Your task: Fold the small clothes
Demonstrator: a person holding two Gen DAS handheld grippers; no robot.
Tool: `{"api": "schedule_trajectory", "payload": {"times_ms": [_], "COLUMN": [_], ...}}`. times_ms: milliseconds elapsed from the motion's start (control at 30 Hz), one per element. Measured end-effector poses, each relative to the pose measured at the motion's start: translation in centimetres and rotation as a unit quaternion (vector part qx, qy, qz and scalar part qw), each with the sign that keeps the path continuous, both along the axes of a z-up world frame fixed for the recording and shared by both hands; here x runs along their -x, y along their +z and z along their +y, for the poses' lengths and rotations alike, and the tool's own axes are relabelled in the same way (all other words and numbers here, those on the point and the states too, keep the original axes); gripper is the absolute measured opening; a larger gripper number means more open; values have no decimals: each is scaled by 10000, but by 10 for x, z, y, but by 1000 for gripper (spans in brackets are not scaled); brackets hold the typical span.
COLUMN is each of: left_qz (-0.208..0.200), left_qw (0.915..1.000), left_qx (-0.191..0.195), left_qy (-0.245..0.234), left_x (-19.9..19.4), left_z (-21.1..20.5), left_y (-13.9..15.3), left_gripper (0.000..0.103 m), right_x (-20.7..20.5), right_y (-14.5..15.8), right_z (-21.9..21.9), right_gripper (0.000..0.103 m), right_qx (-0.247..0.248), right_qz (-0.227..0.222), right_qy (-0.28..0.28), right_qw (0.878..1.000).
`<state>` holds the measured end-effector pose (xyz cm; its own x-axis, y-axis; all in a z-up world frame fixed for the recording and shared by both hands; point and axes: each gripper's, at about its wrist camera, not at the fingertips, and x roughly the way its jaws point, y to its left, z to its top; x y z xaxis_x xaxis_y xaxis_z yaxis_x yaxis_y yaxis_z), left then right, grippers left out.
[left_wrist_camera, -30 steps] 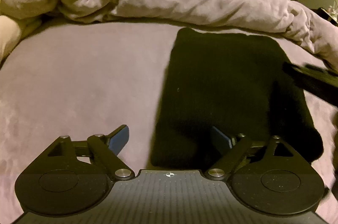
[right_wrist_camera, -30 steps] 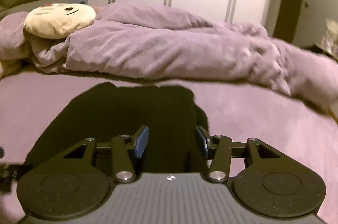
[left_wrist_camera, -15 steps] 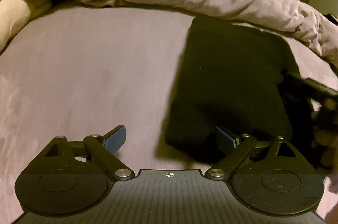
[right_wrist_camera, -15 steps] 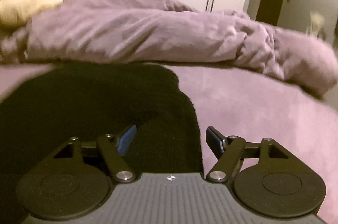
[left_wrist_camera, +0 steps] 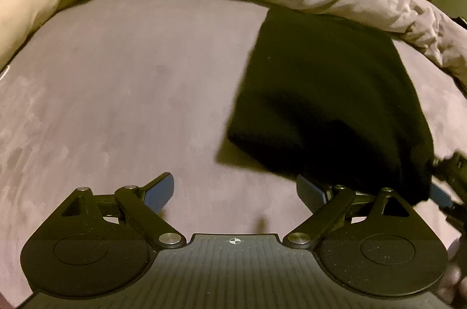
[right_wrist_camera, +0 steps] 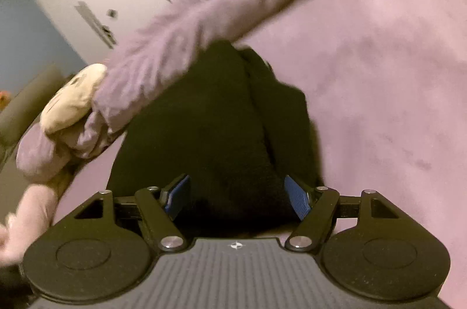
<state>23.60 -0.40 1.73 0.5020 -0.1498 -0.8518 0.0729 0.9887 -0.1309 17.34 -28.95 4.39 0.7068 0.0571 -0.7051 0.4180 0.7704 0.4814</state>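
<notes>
A black garment [left_wrist_camera: 327, 99] lies lengthwise away from both grippers. The right gripper [right_wrist_camera: 236, 199], spread, straddles its near edge; the left gripper [left_wrist_camera: 235, 192], spread, sits beside it.

Black tongs [left_wrist_camera: 235, 195], blue ribbed pads [right_wrist_camera: 296, 196], silver screws

Your left gripper [left_wrist_camera: 235, 193] points steeply down, jaws wide apart; your right gripper [right_wrist_camera: 236, 196] is rolled sideways, jaws apart.
</notes>
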Motion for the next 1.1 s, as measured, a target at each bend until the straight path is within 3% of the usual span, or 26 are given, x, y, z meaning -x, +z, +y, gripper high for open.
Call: {"api": "schedule_trajectory", "payload": {"times_ms": [133,300,367,467,600,633,667,700,733,767,833,900,933,1000,1100], "left_qz": [-88,143,201,268,315,303,297,287,272,251,198,144,94,38,87], "left_qw": [9999,9999,9998,9995,9994,9994,9994,9995,9995,9995,9996,9996,9996,9994,9994], "left_qx": [-83,12,16,47,12,1,-11,-33,-54,-72,-119,-179,-235,-349,-340], "left_qy": [42,41,61,143,165,163,155,150,153,154,147,138,113,47,22], "left_x": [10,20,24,26,24,24,23,22,23,23,23,24,24,25,25], "left_z": [1,6,8,12,12,11,10,9,8,7,5,2,0,-4,-5], "left_y": [1,-9,-13,-14,-14,-13,-13,-12,-12,-11,-10,-8,-7,-7,-7], "left_gripper": [95,96,96,96,96,96,96,96,96,96,96,96,96,96,96], "right_x": [12,30,30,21,3,-1,-6,-12,-16,-17,-13,-10,-11,-22,-30], "right_y": [6,-13,-18,-24,-48,-53,-56,-54,-46,-37,-22,-11,-9,-14,-31], "right_z": [2,-5,-7,-16,-33,-36,-37,-37,-34,-31,-32,-37,-37,-29,-10], "right_gripper": [71,70,64,63,62,59,48,41,26,21,18,17,17,17,18], "right_qx": [-74,-895,-1137,-1635,-2328,-2398,-2388,-2182,-1806,-1491,-1319,-1012,-735,300,1386], "right_qz": [56,221,74,-299,-370,-309,-225,-160,-137,-240,-642,-770,-639,-81,95], "right_qy": [-191,-352,-429,-665,-1153,-1238,-1252,-1120,-920,-723,-514,-434,-373,-108,413], "right_qw": [9998,9951,9926,9838,9650,9624,9627,9693,9791,9859,9879,9909,9945,9995,9894]}}
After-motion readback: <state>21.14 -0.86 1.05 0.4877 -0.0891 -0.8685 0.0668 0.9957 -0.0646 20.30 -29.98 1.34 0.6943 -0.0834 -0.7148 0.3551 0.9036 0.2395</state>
